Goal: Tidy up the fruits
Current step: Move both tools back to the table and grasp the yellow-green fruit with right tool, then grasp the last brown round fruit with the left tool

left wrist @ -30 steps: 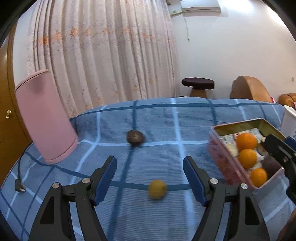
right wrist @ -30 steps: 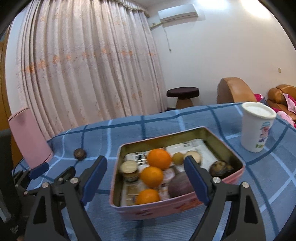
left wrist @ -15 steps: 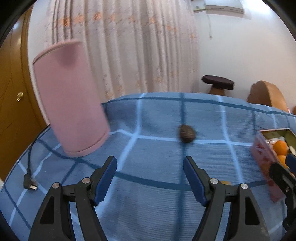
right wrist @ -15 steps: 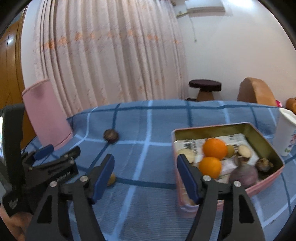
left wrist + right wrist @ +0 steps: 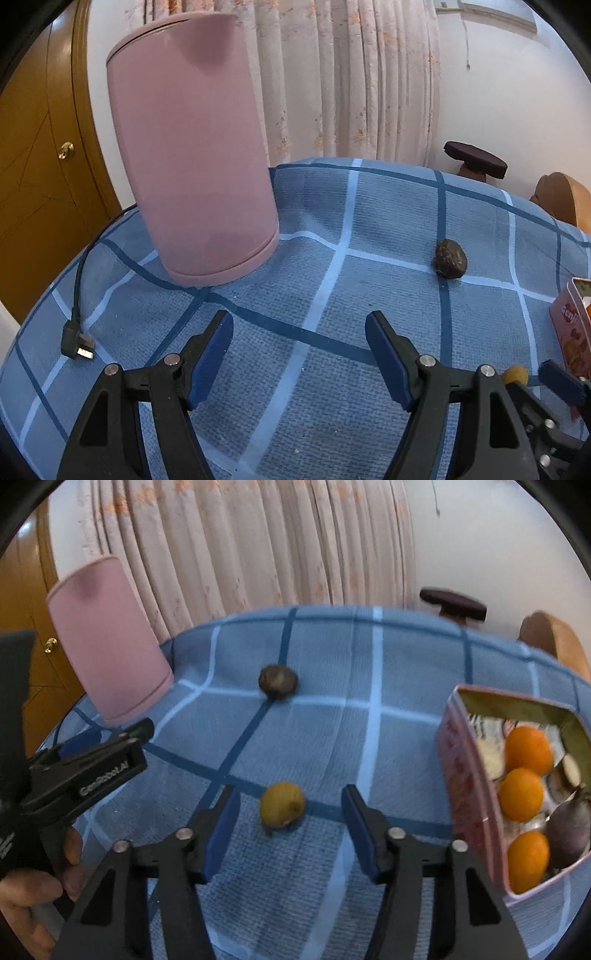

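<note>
Left wrist view: the left hand-held gripper point(image 5: 299, 354) hangs with its jaws spread wide and nothing between them, over bare checked cloth on the counter point(image 5: 332, 387). The pink cylinder point(image 5: 192, 147) stands ahead of it to the left, with a black cable plug point(image 5: 75, 341) lying left of the cylinder's base. A dark fruit point(image 5: 450, 257) lies well to the right of the cylinder. At the right edge, a sliver of the tin box point(image 5: 570, 325) shows.

Right wrist view: the right hand-held gripper point(image 5: 291, 825) is also wide open, and the small yellow fruit point(image 5: 282, 804) sits on the cloth just ahead of the gap between its fingertips, left of the tin box point(image 5: 461, 775). The tin already holds three oranges point(image 5: 528, 750) and other pieces. The dark fruit point(image 5: 277, 681) lies beyond the yellow one, farther from the tin.

The step in hand looks like picking up the yellow fruit. The next move calls for easing forward until the pads flank it, then closing gently, since a round fruit may roll.
</note>
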`<state>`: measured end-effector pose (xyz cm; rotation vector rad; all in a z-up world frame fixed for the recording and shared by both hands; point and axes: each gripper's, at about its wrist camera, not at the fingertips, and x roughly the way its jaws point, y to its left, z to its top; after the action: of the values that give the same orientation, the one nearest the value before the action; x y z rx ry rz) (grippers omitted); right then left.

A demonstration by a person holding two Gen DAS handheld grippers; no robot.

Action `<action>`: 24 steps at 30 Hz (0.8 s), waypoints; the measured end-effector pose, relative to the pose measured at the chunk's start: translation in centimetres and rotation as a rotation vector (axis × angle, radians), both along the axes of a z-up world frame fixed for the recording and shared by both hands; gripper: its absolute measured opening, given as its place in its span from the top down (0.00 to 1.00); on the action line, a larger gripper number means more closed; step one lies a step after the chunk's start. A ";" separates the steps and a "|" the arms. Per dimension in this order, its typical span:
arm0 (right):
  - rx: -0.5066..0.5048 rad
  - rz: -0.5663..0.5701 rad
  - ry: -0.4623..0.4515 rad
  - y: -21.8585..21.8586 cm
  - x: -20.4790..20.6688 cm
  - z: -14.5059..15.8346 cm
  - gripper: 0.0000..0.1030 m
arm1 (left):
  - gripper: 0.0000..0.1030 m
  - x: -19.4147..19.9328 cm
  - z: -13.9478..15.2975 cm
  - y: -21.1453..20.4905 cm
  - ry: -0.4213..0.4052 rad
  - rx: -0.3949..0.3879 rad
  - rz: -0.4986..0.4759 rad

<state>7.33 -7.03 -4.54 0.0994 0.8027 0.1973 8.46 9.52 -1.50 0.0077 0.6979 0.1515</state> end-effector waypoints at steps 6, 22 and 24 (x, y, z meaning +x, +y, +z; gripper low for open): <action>-0.015 0.013 0.049 0.7 0.5 -0.6 0.46 | 0.27 0.1 0.0 -0.2 0.012 0.008 0.006; -0.065 -0.012 -0.076 1.2 1.1 1.2 0.71 | 0.27 1.2 -0.9 -1.0 0.070 -0.036 -0.046; -0.060 -0.019 -0.089 0.9 1.3 1.3 0.71 | 0.27 1.6 -0.8 -1.7 0.071 -0.053 -0.066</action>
<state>8.59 -6.14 -3.20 0.0418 0.7179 0.1582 10.05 7.86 -2.31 -0.0142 0.7714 0.0696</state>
